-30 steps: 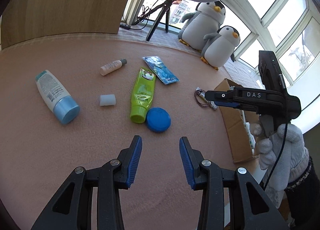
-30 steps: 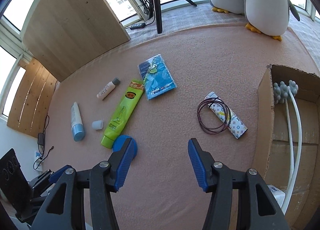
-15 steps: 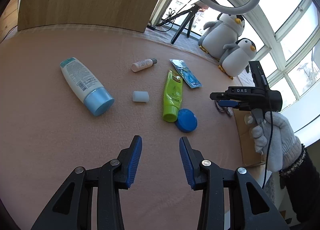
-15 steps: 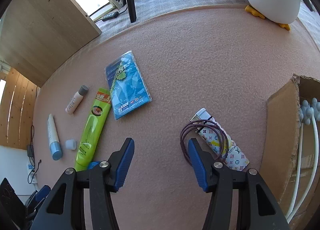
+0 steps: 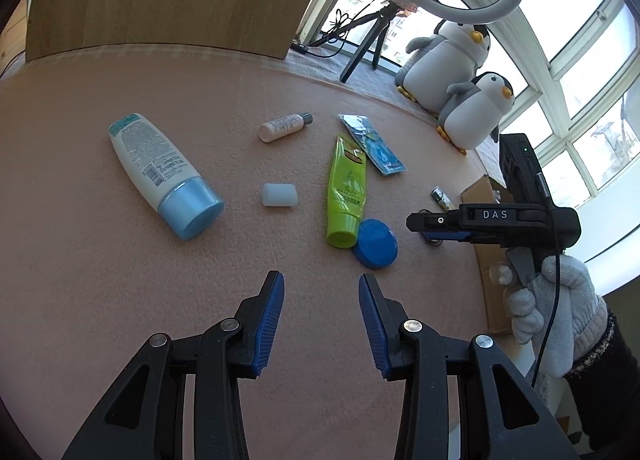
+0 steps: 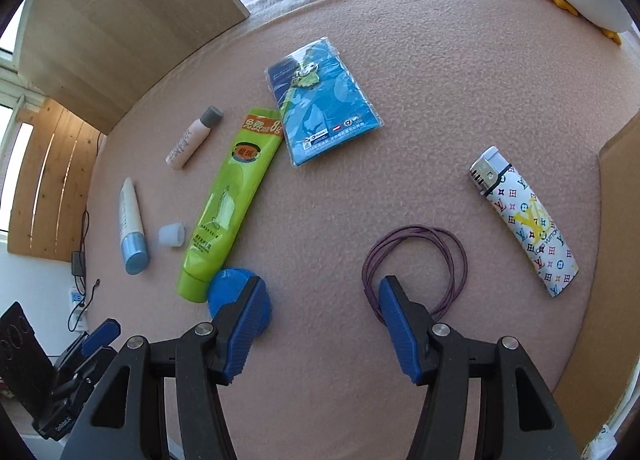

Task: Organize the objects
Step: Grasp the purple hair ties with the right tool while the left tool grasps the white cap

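The thin purple loop of coiled cord lies flat on the pink felt-covered desk, directly ahead of the right gripper, whose right blue fingertip overlaps the loop's near edge in that view; whether it touches I cannot tell. The loop looks very light, limp and low-lying, so it would likely need pinching at one strand against the felt, where it may slip free or drag. Both of this gripper's fingers are spread wide with nothing between them.

Just right of the loop lies a white lighter with a coloured monogram pattern, printed "LOUIS VUITTON"; it is stiff and smooth, best taken across its narrow sides. Beyond it is the wall of a brown cardboard box, probably where things go.

To the left lie a blue plastic packet with a frog charm, a lime-green squeeze tube marked "8g" with Chinese characters, a round blue lid touching its cap, a small translucent white cap, a slim beige bottle with a grey cap and a white tube with a pale blue cap.

The left gripper hovers over bare felt, fingers parted and empty. The right tool's body reads "DAS", held in a white knitted glove.
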### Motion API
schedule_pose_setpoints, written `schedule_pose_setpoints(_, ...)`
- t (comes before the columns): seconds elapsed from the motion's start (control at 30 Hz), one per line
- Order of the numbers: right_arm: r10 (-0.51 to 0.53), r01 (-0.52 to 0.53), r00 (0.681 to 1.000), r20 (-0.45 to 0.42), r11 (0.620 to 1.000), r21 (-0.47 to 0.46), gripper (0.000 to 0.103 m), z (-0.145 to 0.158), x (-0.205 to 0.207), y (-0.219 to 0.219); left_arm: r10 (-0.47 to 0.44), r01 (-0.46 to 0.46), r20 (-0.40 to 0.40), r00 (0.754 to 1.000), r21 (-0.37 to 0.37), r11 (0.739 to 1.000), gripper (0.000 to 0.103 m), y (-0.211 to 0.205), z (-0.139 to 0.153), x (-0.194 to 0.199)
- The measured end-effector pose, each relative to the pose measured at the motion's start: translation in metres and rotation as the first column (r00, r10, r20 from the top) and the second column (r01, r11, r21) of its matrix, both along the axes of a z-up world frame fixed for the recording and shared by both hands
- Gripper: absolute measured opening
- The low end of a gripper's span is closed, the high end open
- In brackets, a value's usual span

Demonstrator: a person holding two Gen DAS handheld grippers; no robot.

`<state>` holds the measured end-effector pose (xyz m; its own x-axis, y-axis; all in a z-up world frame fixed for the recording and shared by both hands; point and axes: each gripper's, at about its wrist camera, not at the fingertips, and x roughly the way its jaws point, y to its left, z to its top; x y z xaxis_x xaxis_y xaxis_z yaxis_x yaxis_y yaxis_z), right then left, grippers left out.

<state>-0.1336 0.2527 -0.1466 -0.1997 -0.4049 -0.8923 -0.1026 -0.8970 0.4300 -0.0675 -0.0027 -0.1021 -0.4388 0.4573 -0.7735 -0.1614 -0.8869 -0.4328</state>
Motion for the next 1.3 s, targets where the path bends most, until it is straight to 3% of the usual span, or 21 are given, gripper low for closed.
schedule_pose_setpoints(0.17, 0.038, -0.038, 0.999, -0.004, 0.999, -0.035, 0.056, -0.001, 0.025, -0.021, -0.012, 0.012, 0.004, 1.0, -0.009, 1.0, 0.042, 0.005, -0.005, -0.009)
schedule_pose_setpoints(0.3, 0.065, -0.066, 0.998, -0.018, 0.998, -0.012, 0.056, 0.001, 0.044, -0.032, -0.027, 0.027, 0.003, 1.0, -0.034, 0.999, 0.042, 0.011, -0.008, -0.018)
schedule_pose_setpoints(0.47, 0.018, -0.019, 0.998, -0.056, 1.0, -0.011, 0.056, 0.009, 0.061, -0.031, -0.038, 0.037, -0.006, 0.999, -0.093, 0.995, 0.042, 0.025, -0.011, -0.037)
schedule_pose_setpoints(0.57, -0.009, 0.011, 0.994, -0.109, 1.0, 0.018, 0.056, 0.023, 0.07, -0.028, -0.037, 0.033, -0.018, 0.999, -0.168, 0.985, 0.042, 0.034, -0.014, -0.051)
schedule_pose_setpoints(0.73, -0.041, 0.061, 0.984, -0.174, 0.992, 0.11, 0.056, 0.038, 0.081, -0.02, -0.008, 0.005, -0.011, 1.0, -0.229, 0.974, 0.042, 0.041, -0.026, -0.075)
schedule_pose_setpoints(1.03, -0.034, 0.069, 0.986, -0.166, 0.975, 0.212, 0.061, 0.026, 0.087, -0.021, 0.001, 0.004, 0.018, 1.0, -0.295, 0.955, 0.042, 0.053, -0.053, -0.096)
schedule_pose_setpoints(1.3, 0.015, 0.039, 0.987, -0.159, 0.943, 0.33, 0.062, 0.014, 0.079, -0.034, 0.009, -0.008, 0.002, 1.0, -0.333, 0.943, 0.042, 0.057, -0.056, -0.101)
